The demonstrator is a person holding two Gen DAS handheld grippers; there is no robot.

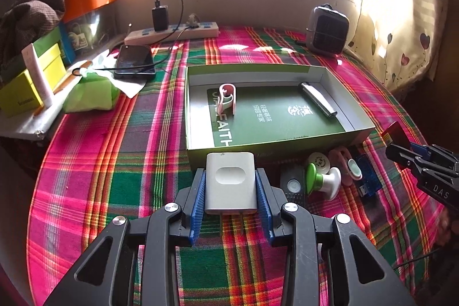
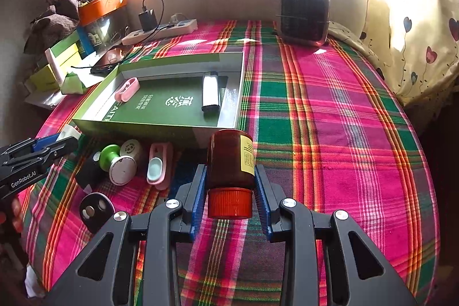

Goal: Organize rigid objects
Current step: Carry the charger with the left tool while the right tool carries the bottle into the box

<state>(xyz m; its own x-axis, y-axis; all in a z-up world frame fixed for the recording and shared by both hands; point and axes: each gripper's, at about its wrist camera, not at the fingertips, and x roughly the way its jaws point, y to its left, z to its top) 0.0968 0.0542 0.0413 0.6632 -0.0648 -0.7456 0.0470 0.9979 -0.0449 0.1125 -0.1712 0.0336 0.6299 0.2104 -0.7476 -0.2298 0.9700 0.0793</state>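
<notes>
White charger (image 1: pixel 230 183), amber bottle (image 2: pixel 231 161), clamped.

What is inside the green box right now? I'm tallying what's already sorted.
Inside the green box lie a pink clip and a silver lighter, on its printed green bottom. The near wall hides a strip of the floor.

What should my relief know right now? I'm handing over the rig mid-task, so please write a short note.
Left tool: shut on a white charger, just short of the green box.
Right tool: shut on a brown bottle, red cap towards the camera, near the box's corner.
Done: a pink clip and a silver lighter lie in the box.
Left: place both held items; then the green-and-white stamp, the second pink clip, the blue USB stick and the black pieces in front of the box.
</notes>
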